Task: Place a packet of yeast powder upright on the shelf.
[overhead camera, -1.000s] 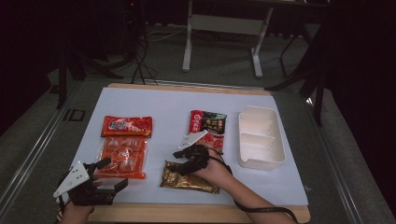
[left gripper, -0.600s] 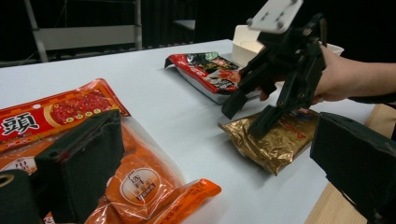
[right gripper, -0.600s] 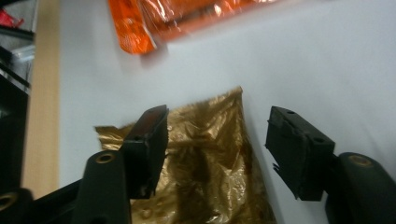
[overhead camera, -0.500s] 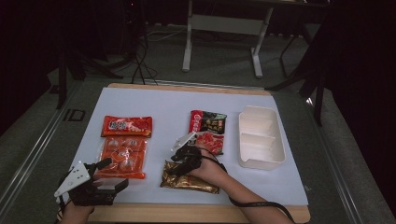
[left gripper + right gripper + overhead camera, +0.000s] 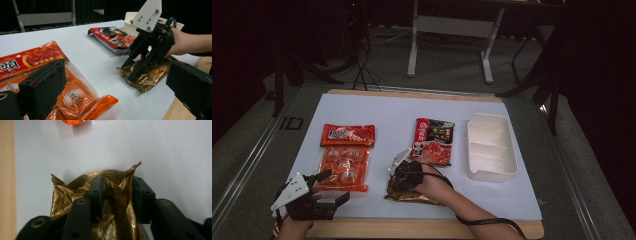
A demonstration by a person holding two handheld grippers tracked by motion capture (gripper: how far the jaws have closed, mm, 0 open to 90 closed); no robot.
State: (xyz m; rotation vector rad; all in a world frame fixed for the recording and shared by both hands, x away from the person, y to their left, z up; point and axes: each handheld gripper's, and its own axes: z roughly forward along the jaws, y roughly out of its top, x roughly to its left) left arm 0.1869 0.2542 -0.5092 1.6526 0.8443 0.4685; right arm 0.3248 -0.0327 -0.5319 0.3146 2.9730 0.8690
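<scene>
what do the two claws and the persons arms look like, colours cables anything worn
Both are black, boxy, open-framed tools with two chunky jaws. The left claw and the right claw each carry a pale grey three-cornered plate with small screws on top. A thin black cable loops from the right claw back along the forearm. Both forearms look bare, with no sleeves or gloves.

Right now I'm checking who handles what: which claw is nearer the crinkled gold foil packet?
Right. The right claw pinches a fold of the crinkled gold foil packet, its jaws having just closed. The left claw hovers open, apart, over the orange plastic packet.
</scene>
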